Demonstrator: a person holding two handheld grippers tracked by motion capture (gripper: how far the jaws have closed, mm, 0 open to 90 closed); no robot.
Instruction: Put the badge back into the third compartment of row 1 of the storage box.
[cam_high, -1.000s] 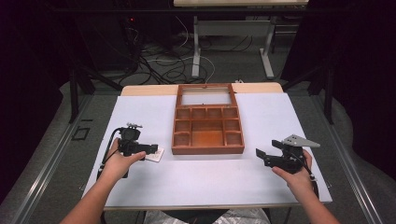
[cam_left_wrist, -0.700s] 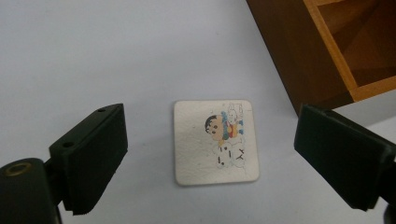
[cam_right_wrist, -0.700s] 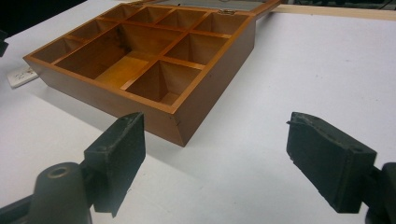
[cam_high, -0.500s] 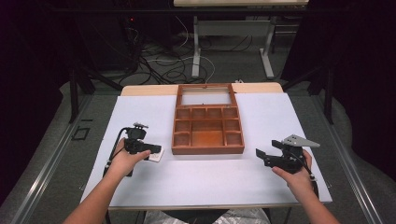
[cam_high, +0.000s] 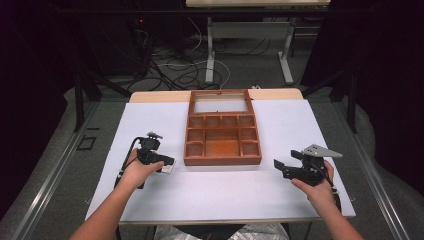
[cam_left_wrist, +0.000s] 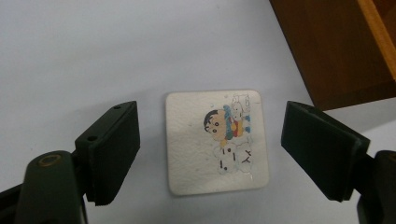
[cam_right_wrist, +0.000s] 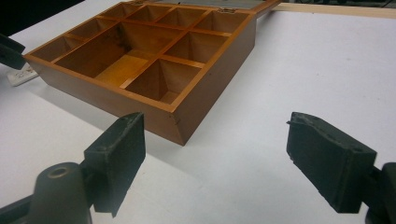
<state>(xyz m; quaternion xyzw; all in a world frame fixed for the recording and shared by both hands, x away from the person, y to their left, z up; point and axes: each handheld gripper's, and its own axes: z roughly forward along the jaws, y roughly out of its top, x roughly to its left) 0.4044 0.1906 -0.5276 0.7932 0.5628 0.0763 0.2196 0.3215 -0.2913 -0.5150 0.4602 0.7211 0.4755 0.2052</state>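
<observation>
A small white square coaster (cam_left_wrist: 217, 140) with a cartoon print lies flat on the white table, just left of the wooden box's front corner (cam_left_wrist: 327, 56). My left gripper (cam_left_wrist: 212, 123) points down over it, one jaw on each side. The jaws have just been closing, but there are gaps between the pads and the coaster's edges. In the high view the left gripper (cam_high: 167, 162) covers most of the coaster (cam_high: 168, 169). My right gripper (cam_high: 278, 167) rests at the table's right, open and empty, aimed at the box (cam_right_wrist: 116, 100).
The open wooden box (cam_high: 222, 161) with several empty compartments sits mid-table, its glazed lid (cam_high: 220, 93) laid back flat. The white table top (cam_high: 225, 195) extends in front of both hands. Cables and table legs lie on the floor beyond.
My left gripper has sunk down and shifted slightly right over the coaster, and its jaws have narrowed. The right hand has stayed still.
</observation>
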